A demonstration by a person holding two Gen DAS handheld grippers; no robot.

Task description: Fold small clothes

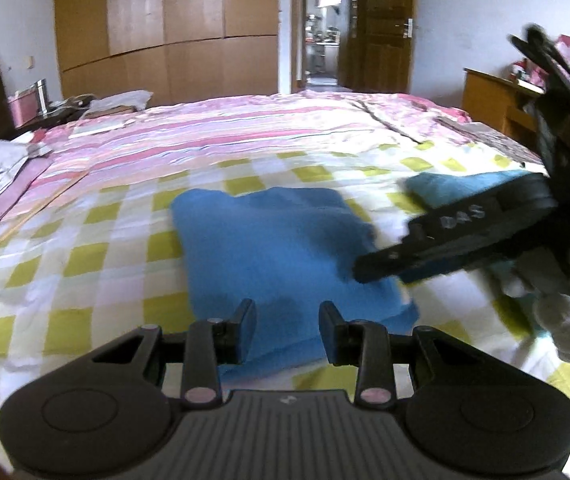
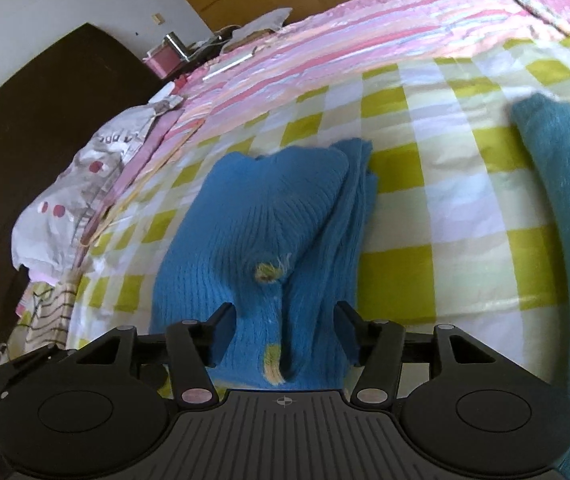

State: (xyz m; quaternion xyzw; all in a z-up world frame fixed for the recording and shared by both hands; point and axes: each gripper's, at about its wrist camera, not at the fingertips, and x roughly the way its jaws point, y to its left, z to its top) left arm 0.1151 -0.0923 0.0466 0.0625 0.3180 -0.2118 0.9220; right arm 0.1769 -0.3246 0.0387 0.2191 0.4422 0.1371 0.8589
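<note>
Right gripper [image 2: 283, 334] has its fingers spread, released, with a raised fold of the blue knit [image 2: 269, 216] sitting between them. Left gripper [image 1: 287, 330] fingers spread too, gripping nothing, just over the knit's near edge. Knit lies mid-bed [image 1: 85, 240]; teal cloth [image 2: 565, 200] far right.

We record a blue knit garment [image 1: 281, 248] flat on the checked bedsheet [image 1: 85, 248], our left tool [image 1: 287, 330] parted above its near edge, our right tool [image 1: 381, 266] over its right side, a teal cloth [image 1: 453, 186] beyond.
</note>
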